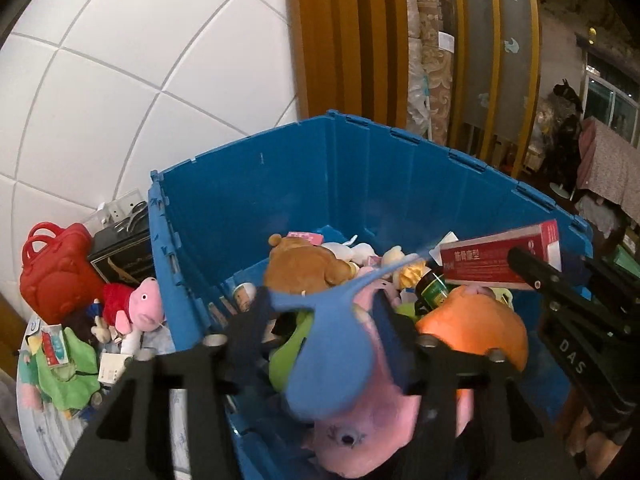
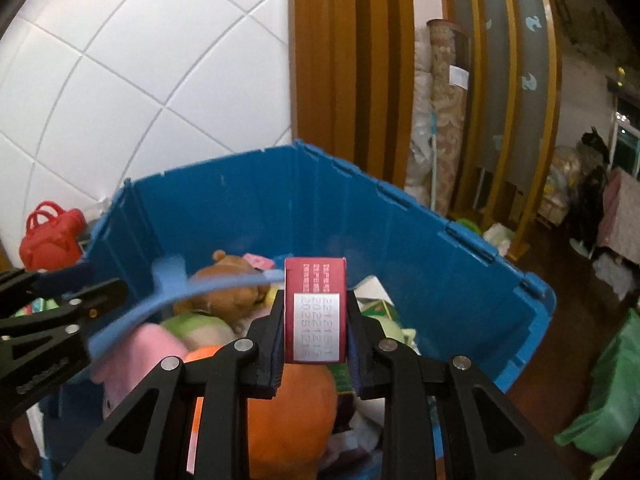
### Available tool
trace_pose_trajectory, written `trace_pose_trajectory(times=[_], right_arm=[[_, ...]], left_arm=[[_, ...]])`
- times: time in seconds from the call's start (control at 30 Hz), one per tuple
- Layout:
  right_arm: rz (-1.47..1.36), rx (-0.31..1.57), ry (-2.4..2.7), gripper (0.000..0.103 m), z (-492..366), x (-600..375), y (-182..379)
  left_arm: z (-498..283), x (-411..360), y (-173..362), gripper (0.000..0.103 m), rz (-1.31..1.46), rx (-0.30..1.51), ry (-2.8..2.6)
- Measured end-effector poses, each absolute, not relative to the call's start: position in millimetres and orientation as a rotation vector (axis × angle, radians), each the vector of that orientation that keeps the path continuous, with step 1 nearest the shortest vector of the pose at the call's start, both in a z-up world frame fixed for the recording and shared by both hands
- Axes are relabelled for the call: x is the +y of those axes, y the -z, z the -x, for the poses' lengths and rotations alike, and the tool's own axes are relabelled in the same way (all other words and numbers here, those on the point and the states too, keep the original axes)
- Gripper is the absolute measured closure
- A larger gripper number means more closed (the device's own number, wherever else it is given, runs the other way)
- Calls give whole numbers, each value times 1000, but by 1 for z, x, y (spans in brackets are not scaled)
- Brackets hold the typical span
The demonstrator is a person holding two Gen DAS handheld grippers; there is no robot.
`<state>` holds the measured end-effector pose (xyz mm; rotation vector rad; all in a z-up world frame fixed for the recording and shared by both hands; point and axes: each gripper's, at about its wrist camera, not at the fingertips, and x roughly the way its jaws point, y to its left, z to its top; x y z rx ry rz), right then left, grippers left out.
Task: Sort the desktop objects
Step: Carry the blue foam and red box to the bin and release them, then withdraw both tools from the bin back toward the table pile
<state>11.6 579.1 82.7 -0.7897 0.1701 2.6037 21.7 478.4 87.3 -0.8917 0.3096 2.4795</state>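
Bin in the middle against the wall, plush toys piled in it, bag and pig doll left of it, rolled rugs behind its right.

Over an open blue crate set against a white tiled wall, the left gripper holds a pink plush toy with a blue part, its fingers closed on the toy above the crate's contents. Inside lie a brown teddy bear, an orange plush and a dark green-labelled bottle. At right, the right gripper clamps a red carton with white lettering. Left of the crate sit a red handbag, a pink pig doll in a red dress and green fabric.
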Motion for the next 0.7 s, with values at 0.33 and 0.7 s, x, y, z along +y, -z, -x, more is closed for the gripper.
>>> trace_pose_trajectory(times=[0.33,0.7], right_arm=[[760,139,-2571,0,-33,567,-95],[650,186,-2780,0,-57,490,-131]], left_arm=[[-36,449,-102,32,805,248,-2501],[-54,361,-117,27,680,129,-2617]])
